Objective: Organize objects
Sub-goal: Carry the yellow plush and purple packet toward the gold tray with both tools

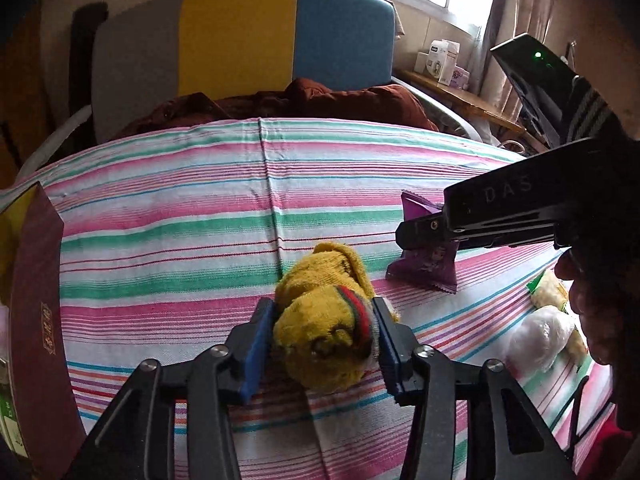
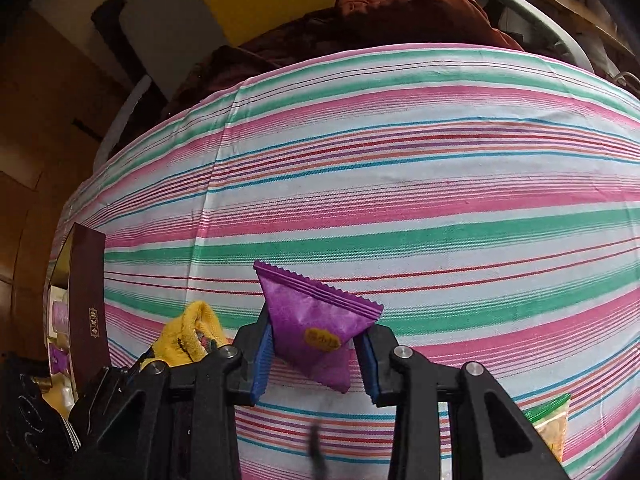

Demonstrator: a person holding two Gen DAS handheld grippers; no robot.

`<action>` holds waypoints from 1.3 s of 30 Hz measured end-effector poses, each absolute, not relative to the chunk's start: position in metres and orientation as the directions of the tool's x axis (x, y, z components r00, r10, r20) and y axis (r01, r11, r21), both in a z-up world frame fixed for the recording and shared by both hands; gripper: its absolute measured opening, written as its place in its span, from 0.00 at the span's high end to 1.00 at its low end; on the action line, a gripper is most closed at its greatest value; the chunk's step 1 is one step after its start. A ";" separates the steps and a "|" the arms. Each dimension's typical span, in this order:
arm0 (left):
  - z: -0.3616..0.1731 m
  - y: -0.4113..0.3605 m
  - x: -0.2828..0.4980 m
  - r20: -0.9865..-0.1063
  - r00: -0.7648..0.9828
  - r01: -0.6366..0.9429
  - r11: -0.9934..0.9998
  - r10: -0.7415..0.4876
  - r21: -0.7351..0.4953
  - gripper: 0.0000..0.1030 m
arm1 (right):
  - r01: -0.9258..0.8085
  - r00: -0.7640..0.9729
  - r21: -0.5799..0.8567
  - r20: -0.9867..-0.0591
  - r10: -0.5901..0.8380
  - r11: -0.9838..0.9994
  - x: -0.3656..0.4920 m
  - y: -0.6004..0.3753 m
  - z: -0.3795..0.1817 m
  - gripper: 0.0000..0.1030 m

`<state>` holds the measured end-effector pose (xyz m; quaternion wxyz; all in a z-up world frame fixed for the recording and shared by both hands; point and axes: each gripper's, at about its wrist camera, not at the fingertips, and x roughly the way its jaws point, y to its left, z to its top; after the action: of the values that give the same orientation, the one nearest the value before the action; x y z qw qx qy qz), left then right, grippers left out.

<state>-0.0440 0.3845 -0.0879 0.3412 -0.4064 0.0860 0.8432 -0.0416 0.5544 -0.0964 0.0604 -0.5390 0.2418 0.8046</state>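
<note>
A yellow plush toy [image 1: 324, 320] with a red and green band lies on the striped bedsheet [image 1: 180, 208]. My left gripper [image 1: 322, 312] is shut on it, a blue pad pressed against each side. To the right, a purple snack packet [image 1: 424, 264] stands on the sheet, with my right gripper [image 1: 404, 236] reaching in from the right. In the right wrist view that packet [image 2: 312, 328] sits between the pads of my right gripper [image 2: 316, 340], which is shut on it. The yellow toy [image 2: 192, 328] shows at the lower left there.
A tall maroon box [image 1: 36, 300] stands at the bed's left edge, seen too as the maroon box [image 2: 86, 312]. Snack bags [image 1: 540, 332] lie at the right, by a hand. A brown blanket [image 1: 320, 100] is heaped against the headboard [image 1: 240, 36].
</note>
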 end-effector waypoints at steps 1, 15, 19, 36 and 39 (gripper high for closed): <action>-0.088 0.385 -0.043 -0.743 -0.439 -0.646 -0.752 0.504 -0.128 0.51 | -0.356 -0.411 0.319 -0.898 -0.159 -0.879 -0.043 0.553 -0.097 0.66; -0.085 0.388 -0.041 -0.739 -0.451 -0.658 -0.746 0.500 -0.103 0.57 | -0.327 -0.434 0.304 -0.889 -0.143 -0.895 -0.043 0.548 -0.092 0.66; -0.080 0.387 -0.037 -0.739 -0.462 -0.662 -0.745 0.491 -0.081 0.59 | -0.304 -0.442 0.306 -0.884 -0.151 -0.902 -0.044 0.540 -0.092 0.67; -0.021 0.346 -0.002 -0.669 -0.505 -0.705 -0.708 0.545 -0.045 0.64 | -0.200 -0.458 0.269 -0.876 -0.153 -0.942 -0.045 0.505 -0.091 0.67; -0.007 0.336 0.002 -0.648 -0.514 -0.705 -0.707 0.563 -0.055 0.64 | -0.206 -0.459 0.263 -0.877 -0.144 -0.943 -0.045 0.504 -0.092 0.67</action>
<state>0.0023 0.3360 -0.0073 0.3673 -0.3290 0.1084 0.8632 -0.0446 0.5036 -0.0915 0.0185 -0.5199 0.1684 0.8373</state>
